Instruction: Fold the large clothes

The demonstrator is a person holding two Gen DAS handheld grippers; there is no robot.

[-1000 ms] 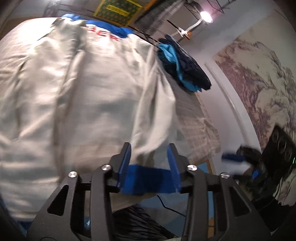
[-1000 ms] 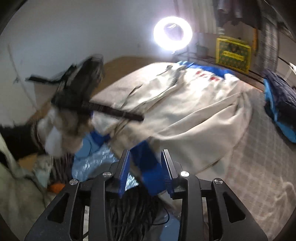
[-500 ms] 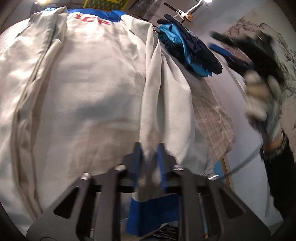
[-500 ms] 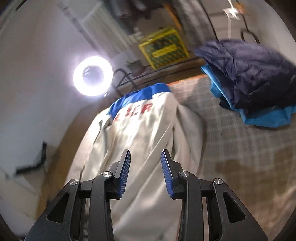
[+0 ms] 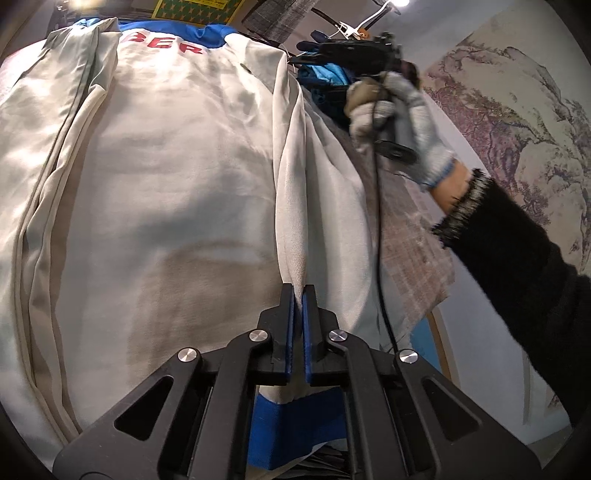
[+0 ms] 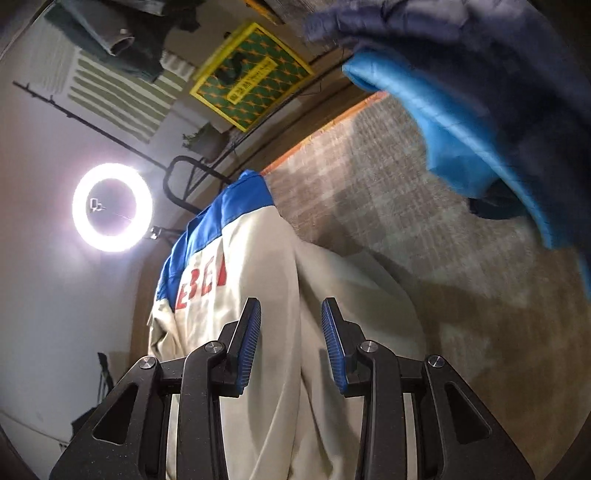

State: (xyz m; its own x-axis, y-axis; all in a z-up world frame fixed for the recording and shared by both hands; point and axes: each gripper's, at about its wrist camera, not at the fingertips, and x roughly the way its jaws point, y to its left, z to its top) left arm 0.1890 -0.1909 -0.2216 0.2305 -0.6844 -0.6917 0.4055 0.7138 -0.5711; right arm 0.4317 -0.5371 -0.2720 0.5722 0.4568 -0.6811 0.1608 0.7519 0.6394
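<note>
1. On my left wrist view, the cream jacket (image 5: 166, 192) lies spread flat across the bed, filling the frame from 9 o'clock to centre, with its blue shoulder band (image 5: 207, 31) and red lettering (image 5: 173, 46) up at 12 o'clock.
2. My left gripper (image 5: 298, 291) sits at 6 o'clock with its jaws pressed together on a raised fold of the jacket's cream cloth; the blue cuff (image 5: 295, 424) hangs just below the pads.
3. At 1 o'clock, my gloved right hand (image 5: 399, 114) grips the handle of the right gripper (image 5: 314, 48), whose black cable (image 5: 378, 221) trails down beside the jacket.
4. On my right wrist view, a ring light (image 6: 112, 207) glows at 9 o'clock.
5. My right gripper (image 6: 291, 314) hovers over the jacket (image 6: 266, 325) near its blue shoulder, jaws apart with nothing pinched between them.
6. A checked bed cover (image 6: 424, 258) runs toward 3 o'clock, and a navy and blue padded garment (image 6: 480, 92) lies on it at 1 o'clock.
</note>
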